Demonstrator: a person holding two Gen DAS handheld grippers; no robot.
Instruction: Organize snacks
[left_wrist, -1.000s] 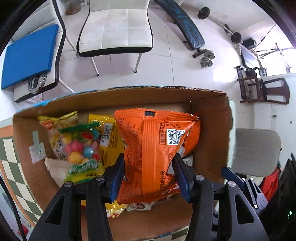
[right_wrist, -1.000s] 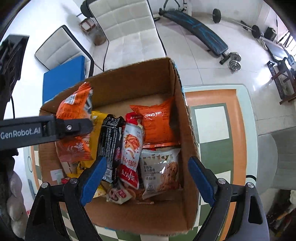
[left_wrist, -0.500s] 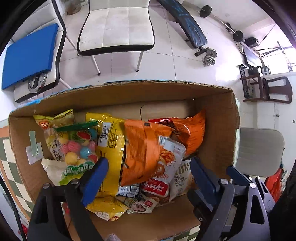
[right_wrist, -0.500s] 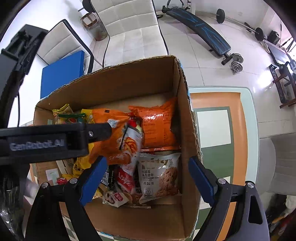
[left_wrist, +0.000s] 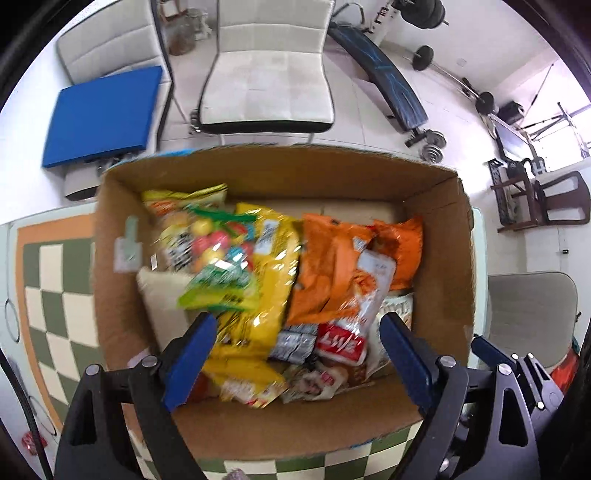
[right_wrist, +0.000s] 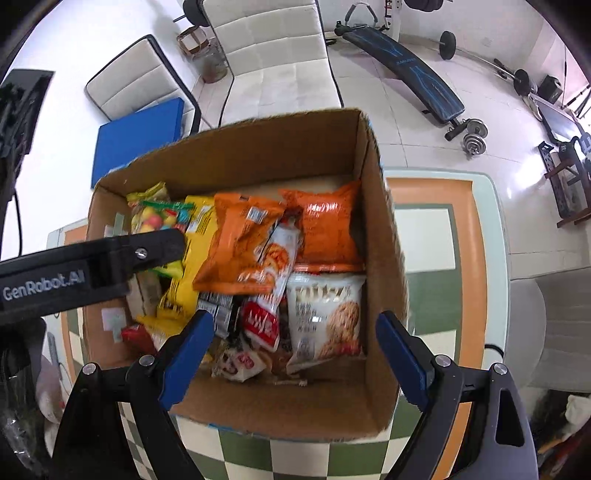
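Checkered bench (right_wrist: 424, 240) under an open box (right_wrist: 384, 229). Inside, packed side by side: yellow bag (left_wrist: 266, 280), orange bag (left_wrist: 328, 273), cookie pack (right_wrist: 325, 317), candy bag (left_wrist: 218, 254). Above, left hand-held gripper (left_wrist: 295, 358) and right hand-held gripper (right_wrist: 291, 354), both spread wide, pinching nothing.

Bright daylight from window (left_wrist: 576, 122) at right; glare on floor (right_wrist: 517, 184). Motion blur smears snack bags (left_wrist: 221, 266). Strong fisheye bending, dark vignette corners.
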